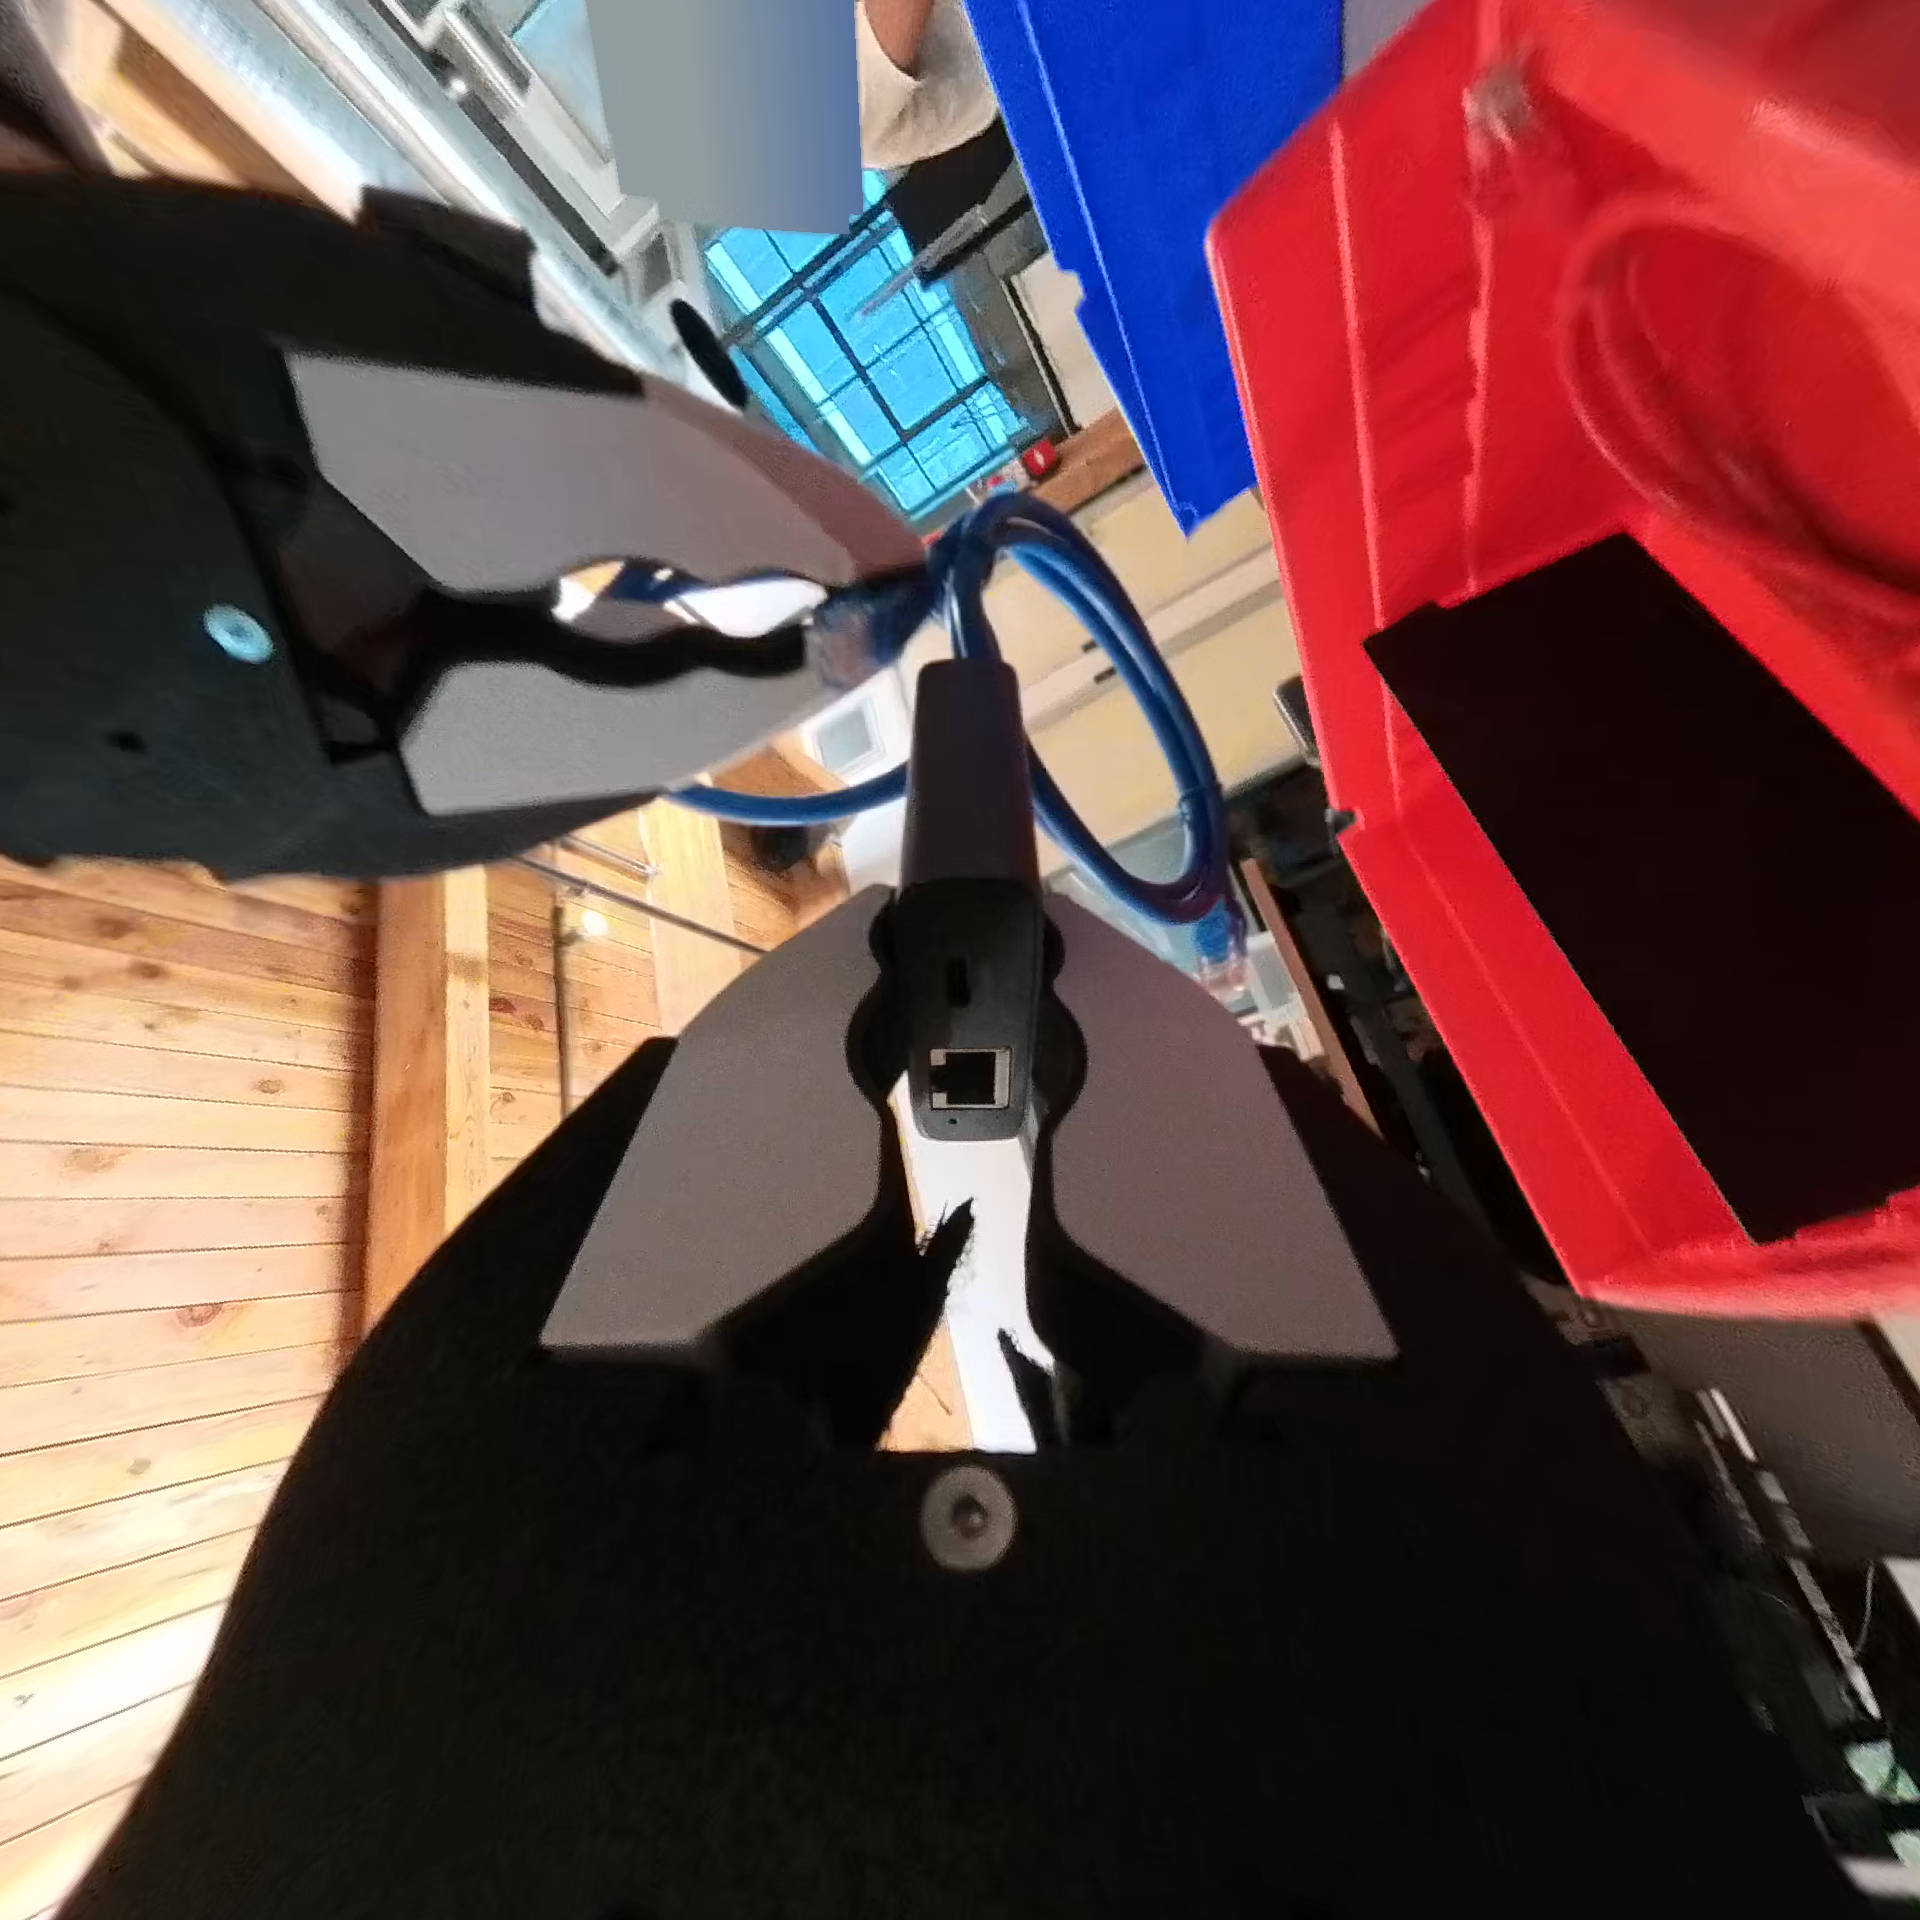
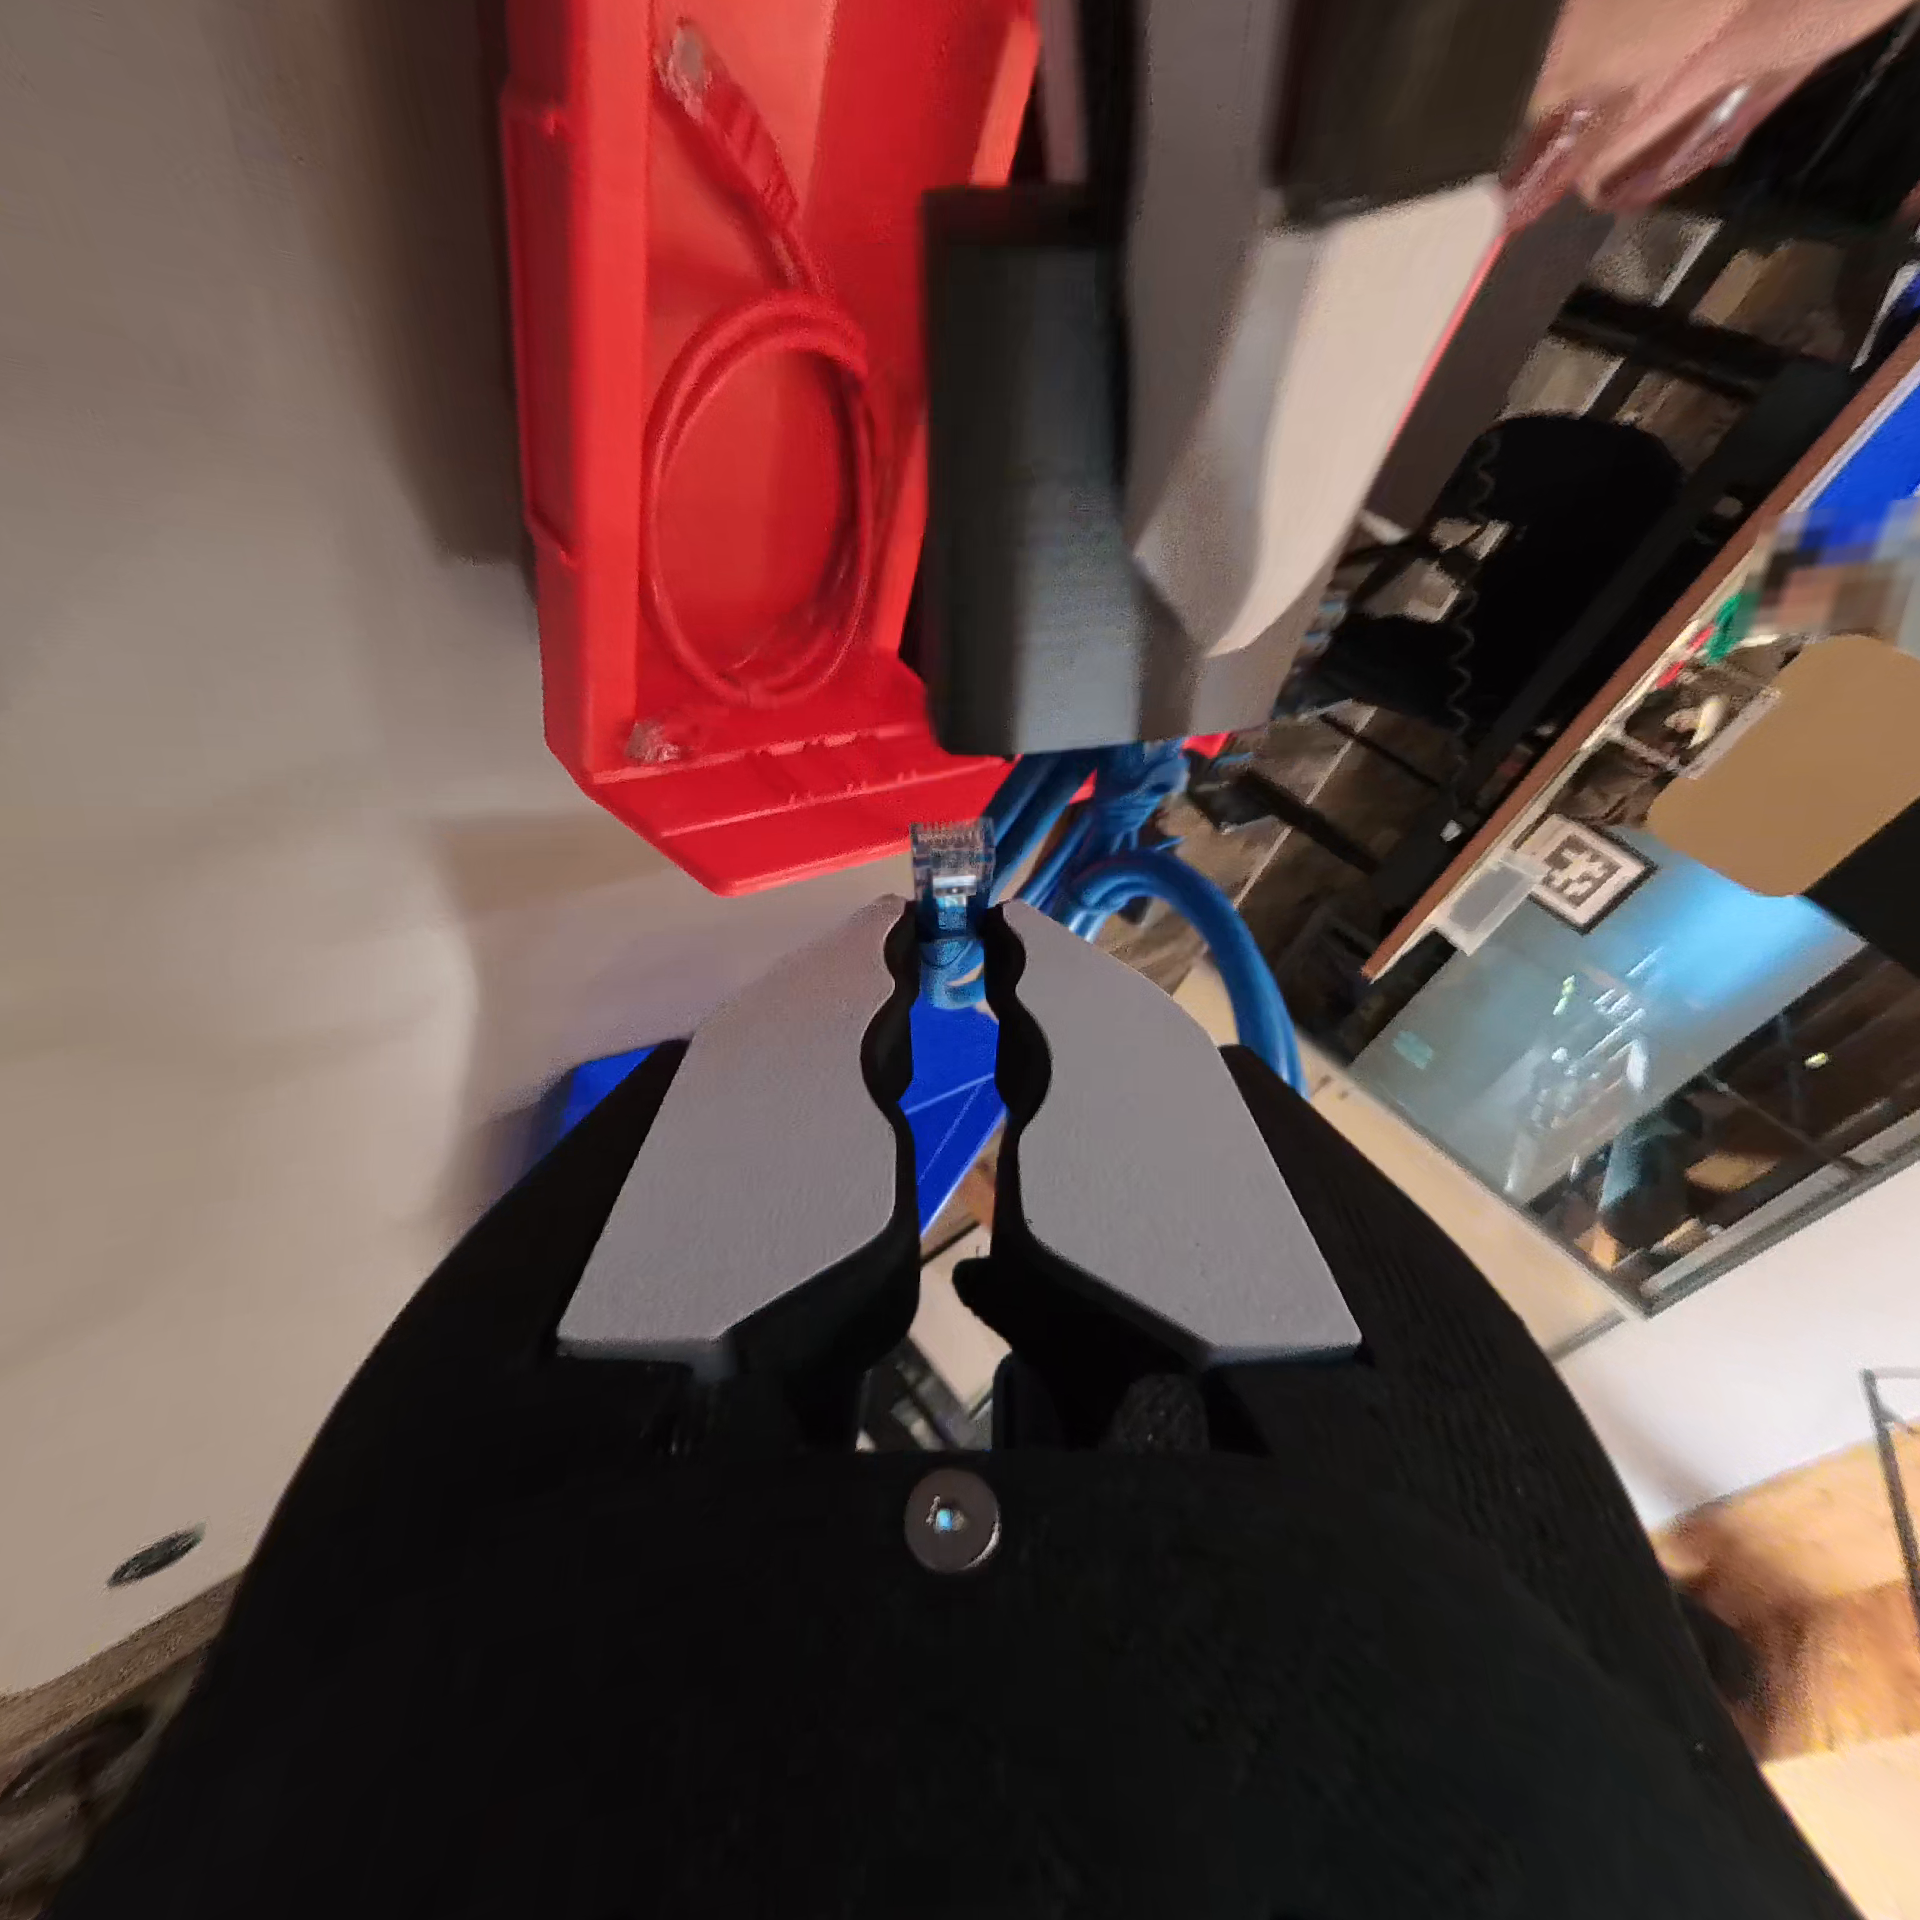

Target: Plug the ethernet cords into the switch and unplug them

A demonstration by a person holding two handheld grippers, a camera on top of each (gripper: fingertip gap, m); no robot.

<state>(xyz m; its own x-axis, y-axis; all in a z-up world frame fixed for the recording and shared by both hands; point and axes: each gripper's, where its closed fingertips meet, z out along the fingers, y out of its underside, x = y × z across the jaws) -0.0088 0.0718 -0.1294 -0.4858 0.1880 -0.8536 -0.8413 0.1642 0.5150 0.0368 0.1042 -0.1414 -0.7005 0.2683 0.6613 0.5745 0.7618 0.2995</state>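
The left hand-held gripper [image 1: 961, 935] is clamping a black adapter [image 1: 966, 904] between its fingers, with the adapter's square network port [image 1: 968, 1075] facing back toward the camera. The right hand-held gripper [image 2: 951, 914] is pinching the blue cable [image 2: 1195, 935] just behind its clear plug [image 2: 951, 857], so the plug is sticking out past the fingertips. In the right wrist view the plug is sitting just below the adapter, not yet touching it. The rest of the cable is hanging in loops between the two. A red bin [image 2: 623, 416] holding a coiled red cable [image 2: 758, 499] is lying behind them on the pale counter [image 2: 260, 727].

As a judgement, mating these well is depending on squaring the plug to the port, keeping both grips firm, and pushing straight rather than at an angle.
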